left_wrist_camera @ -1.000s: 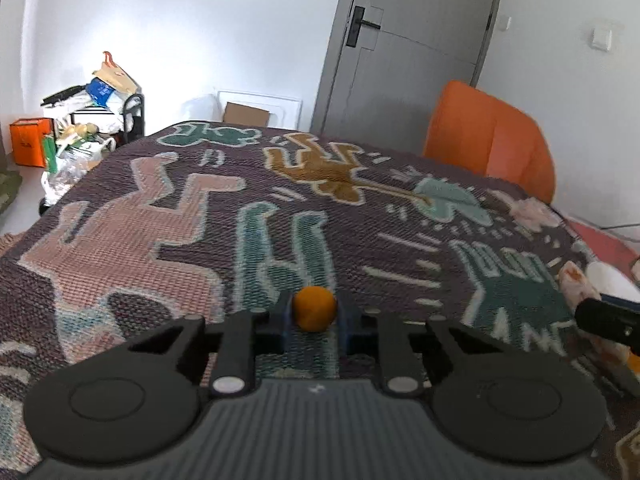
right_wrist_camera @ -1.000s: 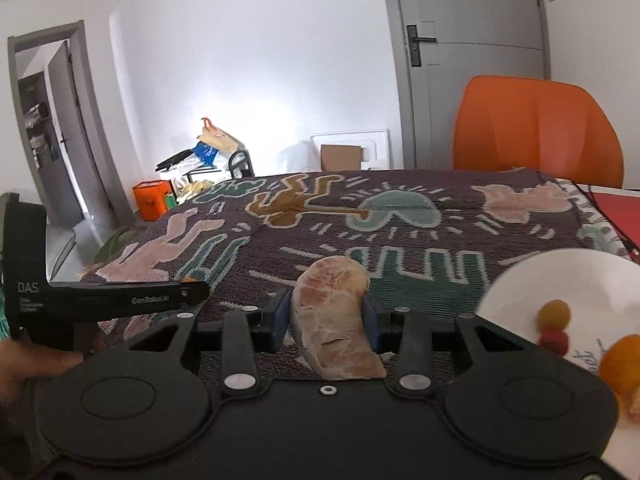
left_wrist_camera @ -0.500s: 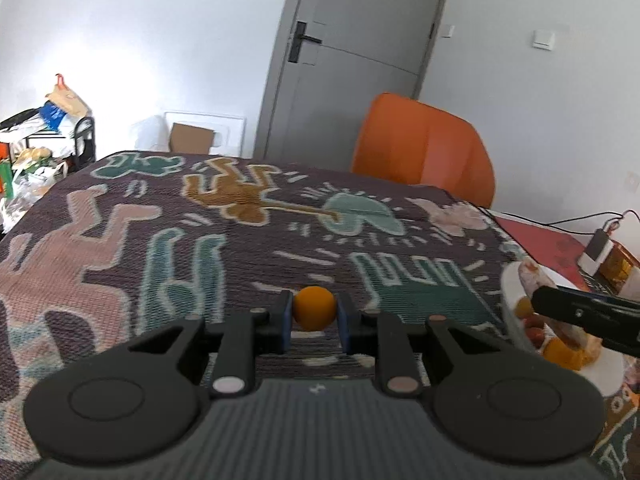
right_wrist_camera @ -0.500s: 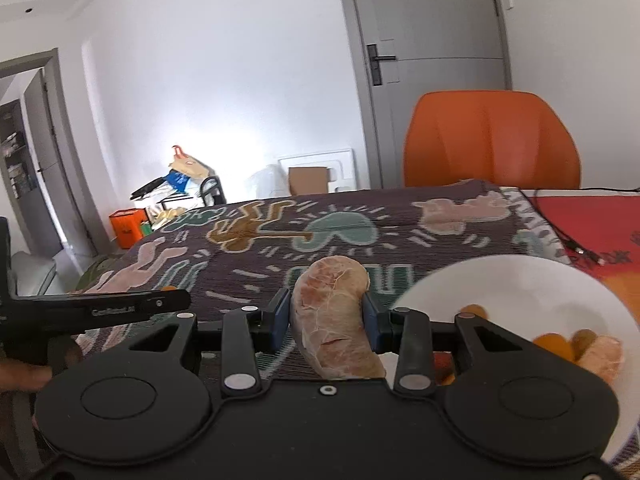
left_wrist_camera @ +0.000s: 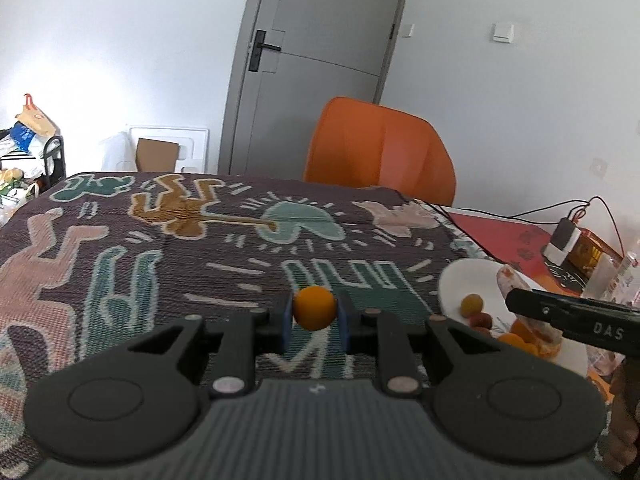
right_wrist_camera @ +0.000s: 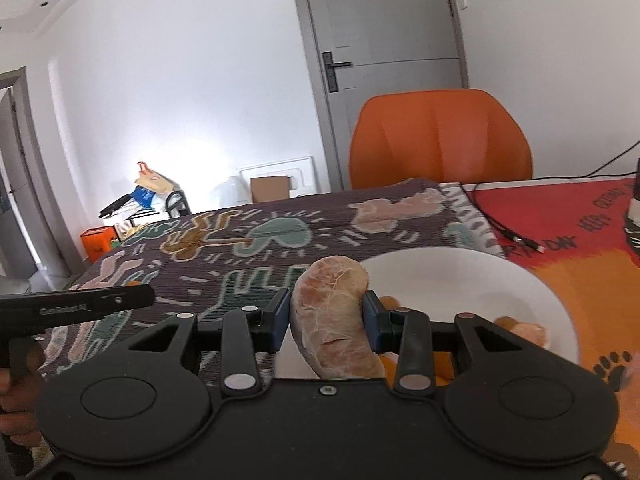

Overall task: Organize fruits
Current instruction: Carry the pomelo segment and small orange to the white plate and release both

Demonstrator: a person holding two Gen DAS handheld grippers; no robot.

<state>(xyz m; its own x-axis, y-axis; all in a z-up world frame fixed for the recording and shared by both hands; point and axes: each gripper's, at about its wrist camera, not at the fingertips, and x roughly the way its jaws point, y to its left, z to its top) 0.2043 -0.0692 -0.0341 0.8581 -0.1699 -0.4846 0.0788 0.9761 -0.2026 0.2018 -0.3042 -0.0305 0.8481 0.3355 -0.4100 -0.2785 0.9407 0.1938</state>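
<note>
My left gripper [left_wrist_camera: 315, 318] is shut on a small round orange fruit [left_wrist_camera: 314, 307], held above the patterned cloth. My right gripper [right_wrist_camera: 326, 316] is shut on a large pale pink pomelo segment [right_wrist_camera: 334, 312], which hangs over the near left rim of the white plate [right_wrist_camera: 460, 276]. The plate holds several small fruits: an orange-yellow ball [left_wrist_camera: 471, 304], a reddish one [left_wrist_camera: 481, 321] and orange citrus pieces [right_wrist_camera: 524, 330]. In the left wrist view the plate [left_wrist_camera: 460, 280] lies to the right, with the right gripper's dark side [left_wrist_camera: 576, 318] across it.
A patterned woven cloth [left_wrist_camera: 180, 240] covers the table. A red-orange mat [right_wrist_camera: 580, 248] lies under the plate's right side, with a black cable [right_wrist_camera: 504, 228] and a small box with wires [left_wrist_camera: 572, 240]. An orange chair [right_wrist_camera: 440, 140] stands behind the table.
Both grippers have moved right toward the plate, each keeping its fruit. The plate now fills more of the right wrist view, and the pomelo segment has come over its rim.
</note>
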